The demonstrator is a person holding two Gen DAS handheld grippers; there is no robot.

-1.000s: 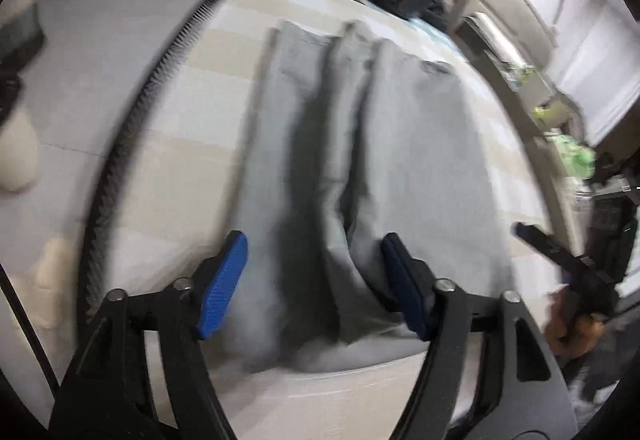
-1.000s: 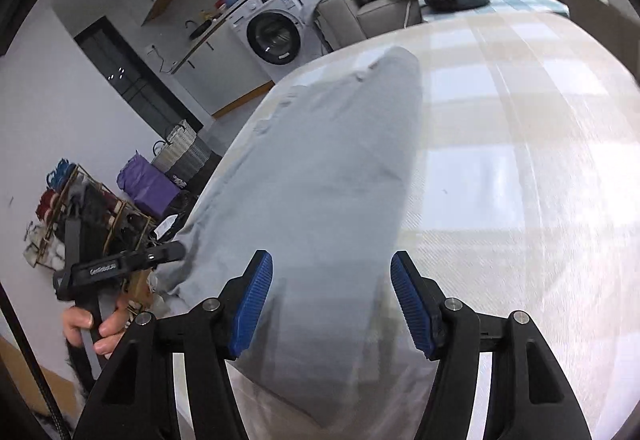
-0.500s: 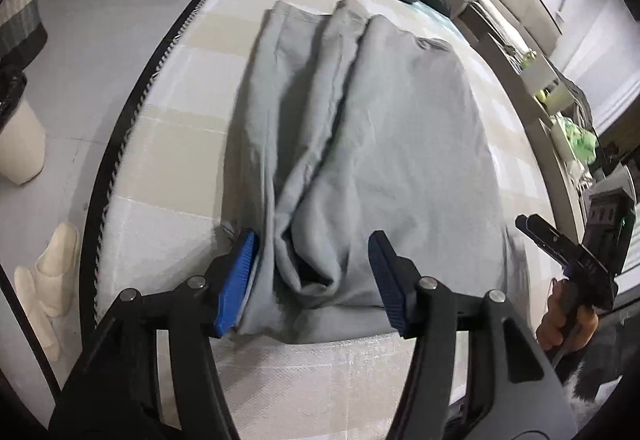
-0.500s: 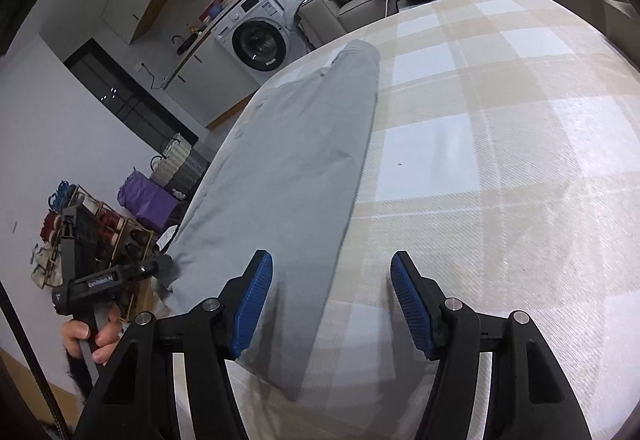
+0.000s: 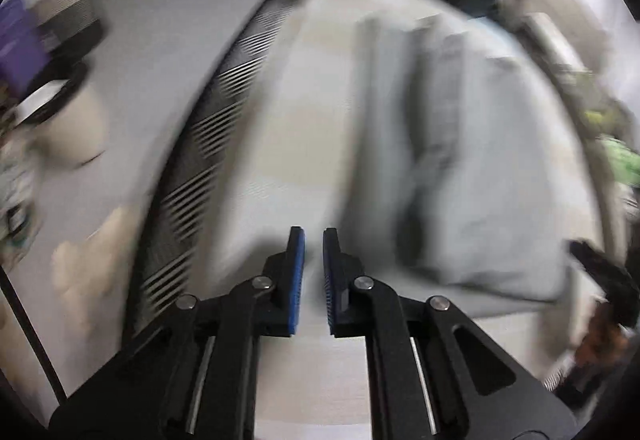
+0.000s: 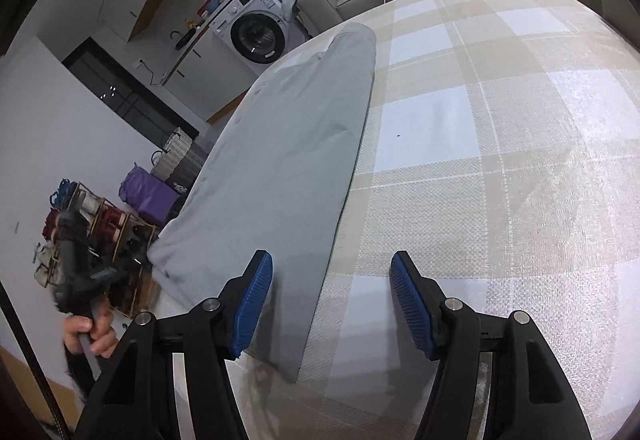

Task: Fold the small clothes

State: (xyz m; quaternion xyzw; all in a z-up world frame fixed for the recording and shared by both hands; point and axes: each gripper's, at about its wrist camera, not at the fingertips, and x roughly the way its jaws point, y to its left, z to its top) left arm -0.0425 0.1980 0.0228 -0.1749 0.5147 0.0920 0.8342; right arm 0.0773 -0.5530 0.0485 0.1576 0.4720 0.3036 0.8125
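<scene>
Cloth is the thing to place first: the grey garment lies flat on the checked surface, folded lengthwise into a long strip whose axis runs from the lower middle of the right wrist frame up toward the upper middle. My right claw hangs just off its near end with the blue pads well apart and nothing between them; the near right-hand corner of the strip sits between and just ahead of the pads, the left pad over the cloth and the right pad over bare check. In the left wrist frame, which is badly smeared, the garment lies up and to the right of my left claw, whose pads are drawn nearly together with only a thin gap and no cloth in it; that claw points at bare surface beside the strip's left edge. I judge the right claw the nearer one and better lined up. A crosswise fold would mean carrying the near end along the long axis toward the far end.
</scene>
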